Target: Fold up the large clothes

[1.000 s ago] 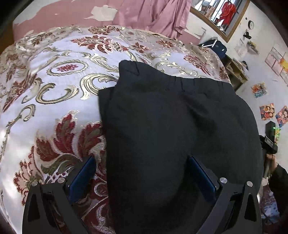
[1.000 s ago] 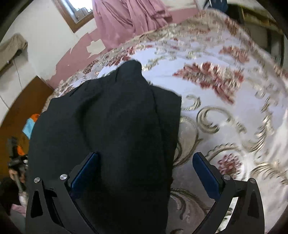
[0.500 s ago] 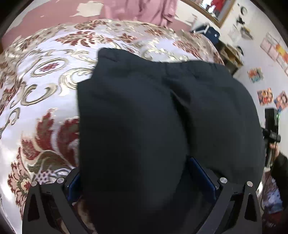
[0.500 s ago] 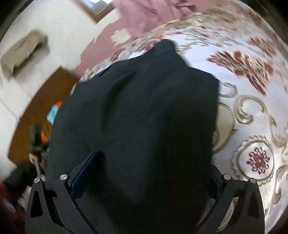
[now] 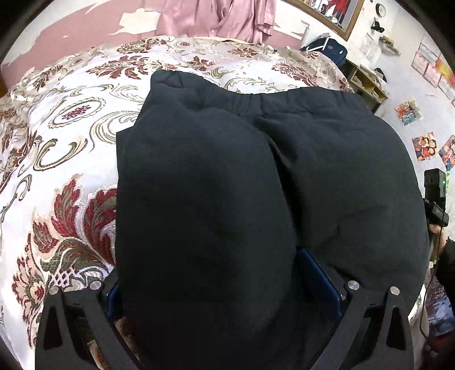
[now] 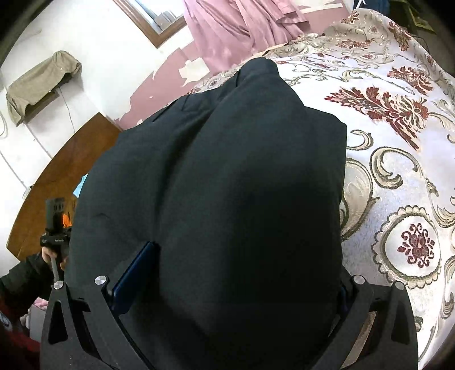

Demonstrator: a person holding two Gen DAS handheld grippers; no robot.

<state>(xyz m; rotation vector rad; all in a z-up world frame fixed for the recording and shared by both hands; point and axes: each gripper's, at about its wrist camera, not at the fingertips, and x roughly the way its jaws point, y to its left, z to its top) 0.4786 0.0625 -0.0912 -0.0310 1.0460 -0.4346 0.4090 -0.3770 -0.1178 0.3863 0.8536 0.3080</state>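
Black trousers (image 5: 216, 182), folded, centre frame in both views, lying on a floral bedspread (image 5: 57, 148). Left gripper (image 5: 223, 290): fingers spread, cloth bulging between them. Right gripper (image 6: 236, 279): fingers likewise spread, cloth filling the gap; pink curtain (image 6: 239, 25) at top.

Matt black cloth garment (image 5: 216, 182) lies on a glossy, woven brocade bedspread (image 5: 57, 142); tongs' fingers (image 6: 133, 273) smooth blue.

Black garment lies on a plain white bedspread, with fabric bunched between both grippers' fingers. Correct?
Not quite. The bedspread is not plain: it has red floral and gold scroll patterns, clear in both wrist views. The black garment does bunch between the left gripper and right gripper fingers.
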